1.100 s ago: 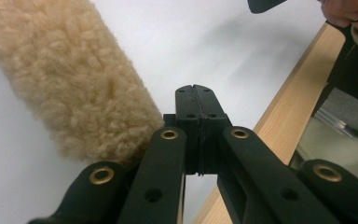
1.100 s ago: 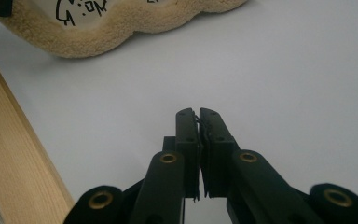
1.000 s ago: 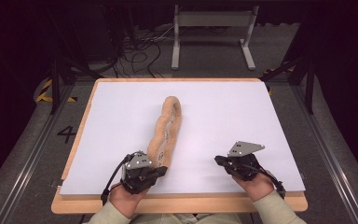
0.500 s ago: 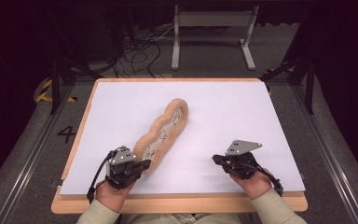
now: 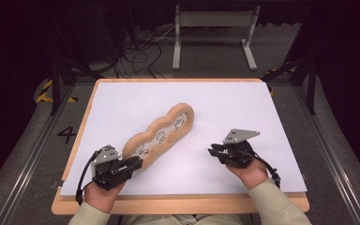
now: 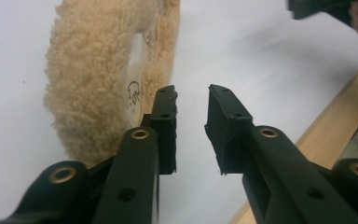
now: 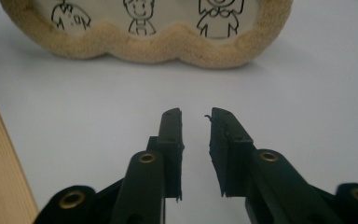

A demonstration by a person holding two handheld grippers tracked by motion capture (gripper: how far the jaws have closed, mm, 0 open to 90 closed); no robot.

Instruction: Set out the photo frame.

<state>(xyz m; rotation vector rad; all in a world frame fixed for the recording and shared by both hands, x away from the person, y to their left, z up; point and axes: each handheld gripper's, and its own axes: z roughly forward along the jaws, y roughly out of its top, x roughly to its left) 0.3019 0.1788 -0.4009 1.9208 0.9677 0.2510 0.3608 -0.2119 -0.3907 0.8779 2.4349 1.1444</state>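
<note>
- Left gripper [image 5: 138, 162], jaws just parted and empty, sits beside fleecy cushion [image 5: 161, 133] bearing cartoon figures, scribbled lettering unreadable.
- Right gripper [image 5: 214, 151], jaws likewise just opened, holds nothing.

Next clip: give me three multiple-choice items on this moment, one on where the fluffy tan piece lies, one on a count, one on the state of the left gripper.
1. The fluffy tan cushion lies
A. on the white sheet
B. on the floor
C. on the metal stand

2. Cartoon figures drawn on it, in the right gripper view:
A. one
B. three
C. six

3. The left gripper is
A. clamped on the cushion
B. open, nothing between its fingers
C. shut tight

Answers: 1 A, it rests diagonally on the sheet. 2 B, three figures stand side by side. 3 B, its fingers stand apart beside the cushion's edge; they have just been opening.
</note>
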